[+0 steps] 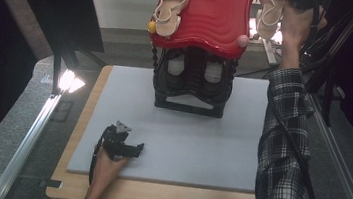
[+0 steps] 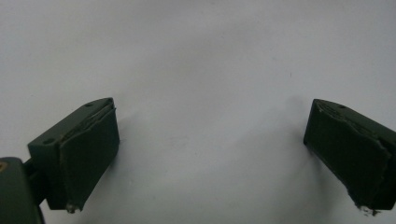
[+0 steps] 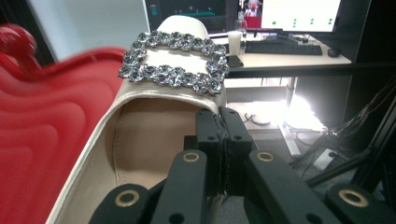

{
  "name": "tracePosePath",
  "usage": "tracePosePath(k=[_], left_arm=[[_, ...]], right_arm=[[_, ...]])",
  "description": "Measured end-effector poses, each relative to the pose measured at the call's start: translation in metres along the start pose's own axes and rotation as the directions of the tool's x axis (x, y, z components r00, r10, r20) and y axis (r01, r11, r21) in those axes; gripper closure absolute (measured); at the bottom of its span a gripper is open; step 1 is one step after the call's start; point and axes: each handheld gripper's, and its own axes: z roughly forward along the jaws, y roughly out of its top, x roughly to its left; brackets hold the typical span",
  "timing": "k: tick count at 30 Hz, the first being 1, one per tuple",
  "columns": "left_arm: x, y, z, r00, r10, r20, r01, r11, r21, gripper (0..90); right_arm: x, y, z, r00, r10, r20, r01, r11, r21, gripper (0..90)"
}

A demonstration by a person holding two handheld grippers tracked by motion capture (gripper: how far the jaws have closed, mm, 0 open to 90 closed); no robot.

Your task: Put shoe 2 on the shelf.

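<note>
Cream leather shoe (image 3: 154,135) with a rhinestone buckle (image 3: 173,63) hangs at the right edge of the red rack top (image 1: 209,17), pinched by its side wall between the clenched jaws of the right gripper (image 3: 223,135), likely so it can be carried by that rim. Its mate (image 1: 171,6) lies near the rack's left edge. Over the grey mat (image 1: 185,140), near its front-left corner, the left gripper (image 2: 210,154) waits wide and empty.

I'm working in what is looking like an office or lab: lit monitors (image 3: 299,11), a keyboard (image 3: 285,47) and a mouse (image 3: 333,52) are sitting on a desk (image 3: 299,63), with cables (image 3: 364,140) trailing across the floor.
</note>
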Motion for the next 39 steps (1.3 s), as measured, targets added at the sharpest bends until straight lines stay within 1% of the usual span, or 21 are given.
tracePosePath(k=[3, 8, 13, 15, 19, 21, 24, 27, 29, 30, 33, 36, 37, 39], left_arm=[[0.000, 0.000, 0.000, 1.0000, 0.000, 0.000, 0.000, 1.0000, 0.000, 3.3], [0.000, 0.000, 0.000, 1.0000, 0.001, -0.001, -0.001, 1.0000, 0.000, 3.3], [0.000, 0.000, 0.000, 1.0000, 0.001, -0.002, -0.001, 1.0000, -0.002, 3.3], [0.000, 0.000, 0.000, 1.0000, 0.001, -0.002, -0.001, 1.0000, -0.003, 3.4], [0.000, 0.000, 0.000, 1.0000, 0.001, -0.002, -0.001, 1.0000, -0.003, 3.4], [0.000, 0.000, 0.000, 1.0000, 0.002, -0.001, -0.002, 1.0000, -0.001, 3.4], [0.000, 0.000, 0.000, 1.0000, 0.002, -0.001, -0.002, 1.0000, -0.001, 3.4], [0.000, 0.000, 0.000, 1.0000, 0.002, -0.001, -0.002, 1.0000, -0.001, 3.4], [0.000, 0.000, 0.000, 1.0000, 0.002, -0.002, -0.002, 1.0000, -0.001, 3.4], [0.000, 0.000, 0.000, 1.0000, 0.002, -0.002, -0.002, 1.0000, -0.001, 3.4], [0.000, 0.000, 0.000, 1.0000, 0.003, -0.002, -0.003, 1.0000, -0.001, 3.4], [0.000, 0.000, 0.000, 1.0000, 0.003, -0.002, -0.003, 1.0000, -0.001, 3.4], [0.000, 0.000, 0.000, 1.0000, 0.002, -0.002, -0.002, 1.0000, -0.001, 3.4], [0.000, 0.000, 0.000, 1.0000, 0.002, -0.002, -0.002, 1.0000, 0.000, 3.4]], right_arm=[[0.007, 0.008, -0.003, 1.0000, -0.004, 0.004, 0.004, 1.000, -0.015, 88.4], [0.022, 0.020, -0.008, 1.0000, -0.007, -0.003, 0.007, 0.999, -0.038, 88.4], [0.044, 0.025, -0.007, 0.9993, -0.028, -0.023, 0.027, 0.999, -0.036, 88.4], [0.055, 0.025, -0.006, 0.9987, -0.041, -0.030, 0.040, 0.999, -0.032, 88.4], [0.076, 0.018, 0.001, 0.9969, -0.067, -0.040, 0.067, 0.998, -0.001, 88.3], [0.085, 0.013, 0.006, 0.9944, -0.100, -0.034, 0.100, 0.995, 0.018, 88.3], [0.096, 0.004, 0.014, 0.9916, -0.128, -0.020, 0.128, 0.990, 0.051, 88.3], [0.101, -0.002, 0.017, 0.9912, -0.127, -0.037, 0.129, 0.989, 0.071, 88.1], [0.103, -0.005, 0.017, 0.9904, -0.132, -0.041, 0.135, 0.987, 0.090, 87.7], [0.104, -0.007, 0.016, 0.9900, -0.136, -0.039, 0.139, 0.986, 0.092, 87.4], [0.102, -0.013, 0.017, 0.9905, -0.123, -0.062, 0.130, 0.984, 0.123, 84.7], [0.101, -0.019, 0.015, 0.9881, -0.121, -0.095, 0.131, 0.986, 0.103, 79.1], [0.101, -0.019, 0.015, 0.9862, -0.133, -0.098, 0.143, 0.984, 0.109, 75.9], [0.102, -0.020, 0.015, 0.9833, -0.154, -0.096, 0.164, 0.981, 0.105, 71.2]])
